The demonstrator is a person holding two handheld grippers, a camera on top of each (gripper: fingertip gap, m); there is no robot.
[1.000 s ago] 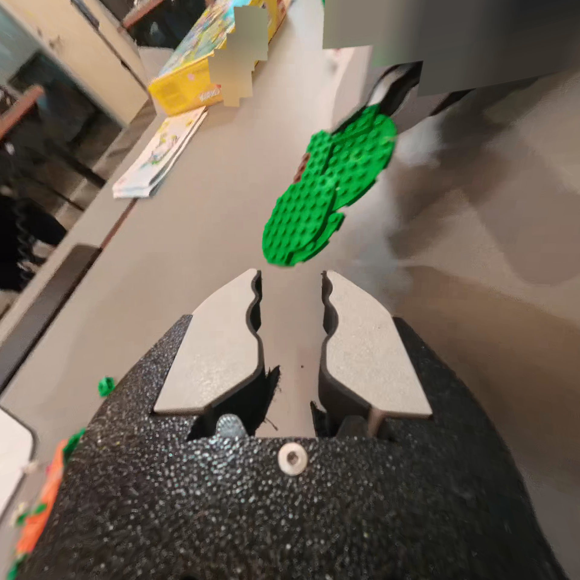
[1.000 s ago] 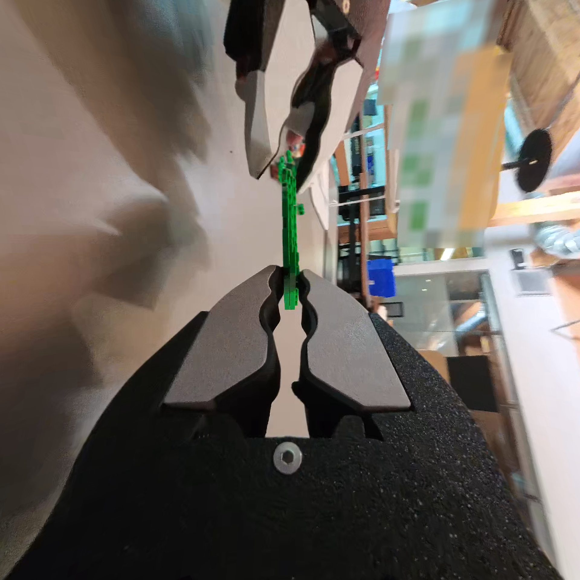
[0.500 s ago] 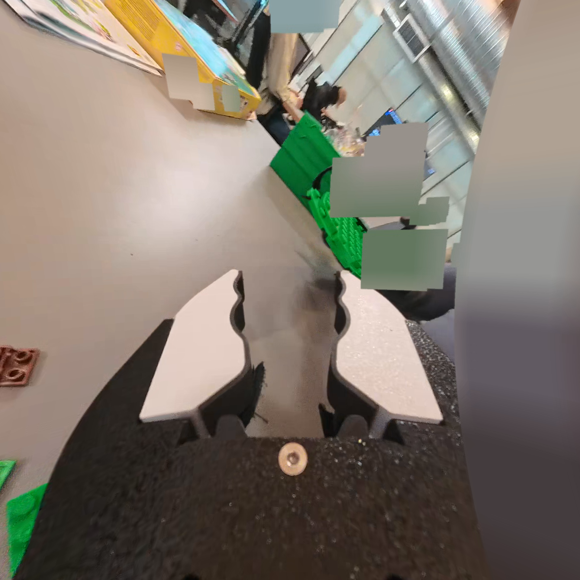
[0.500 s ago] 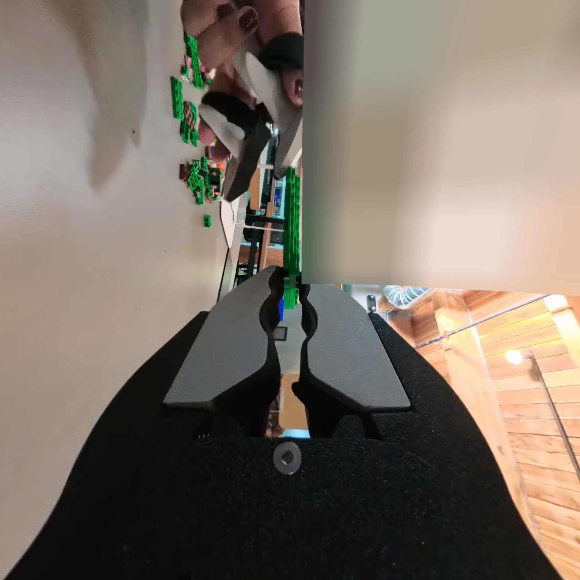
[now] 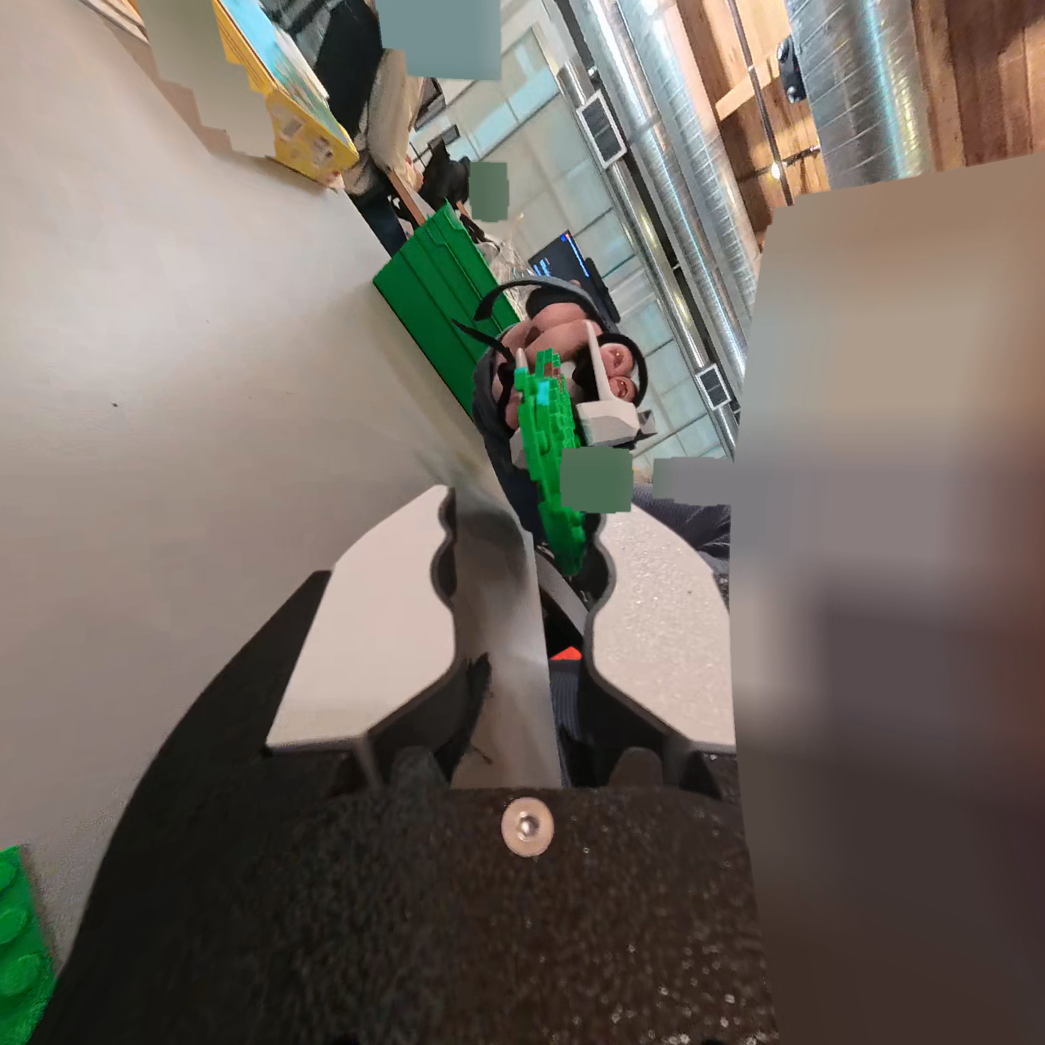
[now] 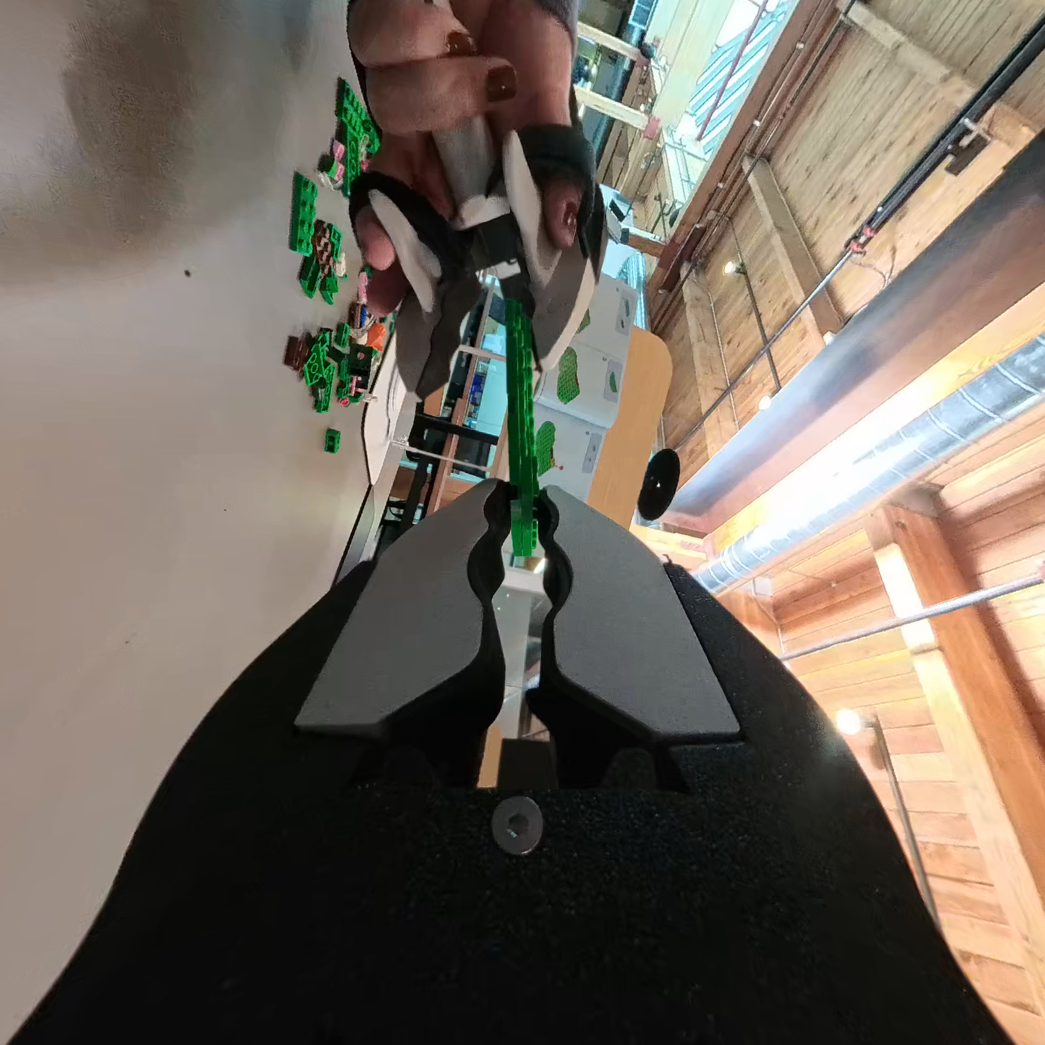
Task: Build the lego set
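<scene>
A green studded baseplate assembly (image 6: 521, 407) is held edge-on in the air. My right gripper (image 6: 523, 512) is shut on its near edge. My left gripper (image 5: 523, 526) is open and empty. The plate (image 5: 545, 452) carries a few small brown and light-blue pieces, and its tip reaches in beside the left gripper's right fingertip. In the right wrist view the left gripper (image 6: 480, 376) shows farther off, held by a hand (image 6: 452, 73). Its jaws stand apart on either side of the plate's far end. I cannot tell whether they touch the plate.
Several loose green, brown and pink bricks (image 6: 325, 271) lie on the pale table (image 6: 141, 452). A green brick (image 5: 17, 933) lies near the left gripper. A yellow set box (image 5: 299, 119) and a flat green panel (image 5: 435, 294) are at the table's far edge. My right fingertips sit around 5 cm from my left ones.
The left gripper has swung up from the table toward the plate, staying open. The plate's end now sits at its fingertips. The right gripper has kept its hold.
</scene>
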